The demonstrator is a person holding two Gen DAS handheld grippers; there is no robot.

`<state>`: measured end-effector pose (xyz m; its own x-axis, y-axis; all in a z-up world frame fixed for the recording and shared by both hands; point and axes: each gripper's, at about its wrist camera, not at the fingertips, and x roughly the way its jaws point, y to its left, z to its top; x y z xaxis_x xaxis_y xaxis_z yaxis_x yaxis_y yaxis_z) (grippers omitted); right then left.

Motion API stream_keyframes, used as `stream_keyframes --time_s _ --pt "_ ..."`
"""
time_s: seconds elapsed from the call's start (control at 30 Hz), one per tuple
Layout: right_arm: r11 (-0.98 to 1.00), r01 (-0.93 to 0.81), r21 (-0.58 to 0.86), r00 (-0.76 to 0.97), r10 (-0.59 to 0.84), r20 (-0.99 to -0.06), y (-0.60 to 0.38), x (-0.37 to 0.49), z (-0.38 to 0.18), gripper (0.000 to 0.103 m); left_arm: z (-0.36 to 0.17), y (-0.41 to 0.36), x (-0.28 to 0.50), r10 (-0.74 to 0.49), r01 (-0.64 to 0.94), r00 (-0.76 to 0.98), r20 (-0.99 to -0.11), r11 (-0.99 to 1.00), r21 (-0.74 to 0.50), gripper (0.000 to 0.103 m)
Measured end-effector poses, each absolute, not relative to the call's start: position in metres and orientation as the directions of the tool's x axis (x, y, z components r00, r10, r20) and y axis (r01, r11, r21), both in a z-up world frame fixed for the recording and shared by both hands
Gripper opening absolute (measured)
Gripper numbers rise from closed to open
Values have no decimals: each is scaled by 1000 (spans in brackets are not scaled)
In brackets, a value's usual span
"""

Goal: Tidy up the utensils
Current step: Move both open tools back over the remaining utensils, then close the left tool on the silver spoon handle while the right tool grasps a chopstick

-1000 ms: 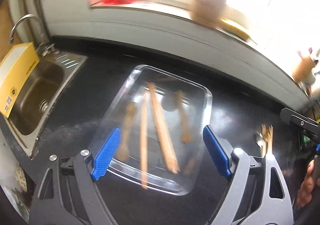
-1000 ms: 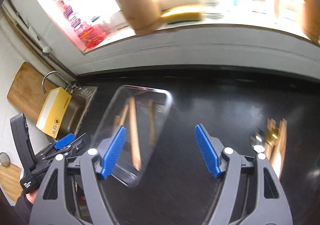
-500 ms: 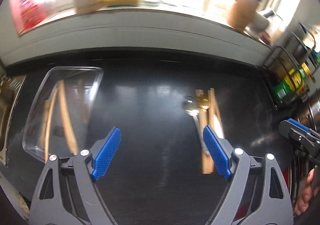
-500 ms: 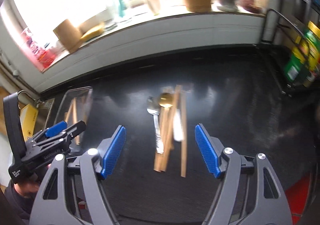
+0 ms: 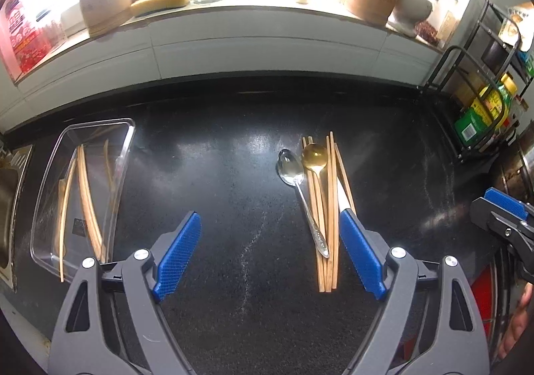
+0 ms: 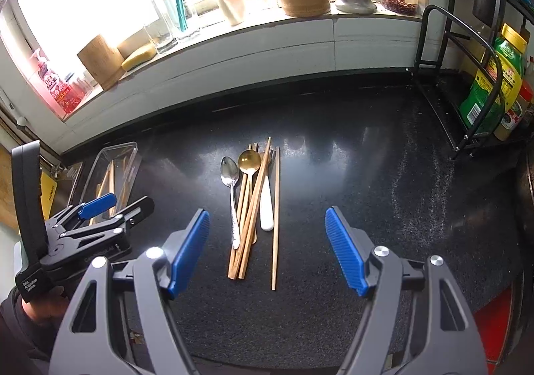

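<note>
Left wrist view: no longer centred on the clear tray [image 5: 128, 128], as a second ago, but swung rightward over the black counter [image 5: 233, 148]; tray now at the left edge, with several wooden pieces lying inside. Loose pile now ahead instead: silver spoon [image 5: 293, 174], gold spoon [image 5: 313, 154] and wooden chopsticks [image 5: 330, 208] bunched together, well apart from the tray. Left tool [image 5: 270, 255] spread wide, nothing between the blue pads, right-hand pad just in front of the near ends of the chopsticks without visibly touching.

Right wrist view: likewise shifted, from bare counter beside the tray to the pile sitting squarely between the fingers of the right tool [image 6: 267, 251], also spread wide and empty. Reads as a return trip for the next item: part of the sorting done, the pile not yet picked from.

Differences between views: right wrist view alone shows clearly a white-handled utensil [image 6: 266, 208] lying among the chopsticks, one chopstick [image 6: 275, 225] set slightly apart on the right, and the whole left tool [image 6: 100, 205] held by a sleeved hand over the tray's near end. Left wrist view alone shows the tray's contents plainly, plus a sliver of the right tool [image 5: 504, 208] at the far right edge.
</note>
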<state>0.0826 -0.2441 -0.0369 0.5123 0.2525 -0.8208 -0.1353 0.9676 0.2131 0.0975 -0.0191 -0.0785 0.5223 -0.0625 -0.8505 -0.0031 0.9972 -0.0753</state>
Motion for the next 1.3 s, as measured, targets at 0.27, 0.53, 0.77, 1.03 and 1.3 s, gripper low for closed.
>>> stream_keyframes --time_s 0.27,0.53,0.77,1.03,1.3 --pt "977 -137 161 467 207 -860 -246 111 -82 70 -119 -39 132 -47 48 479 -877 998 -27 82" --pt "981 -159 114 370 166 -914 -239 151 -146 66 -177 -41 170 -43 59 411 -911 998 -21 82" --pt "980 -168 110 318 159 -934 -231 185 -173 66 -207 -41 192 -56 69 355 -933 997 -34 82" --pt "978 -173 116 269 160 -950 -221 204 -198 63 -217 -45 191 -33 98 394 -918 995 7 74" --pt "972 -230 41 275 106 -956 -200 213 -208 63 -222 -46 182 -26 131 438 -899 991 35 74"
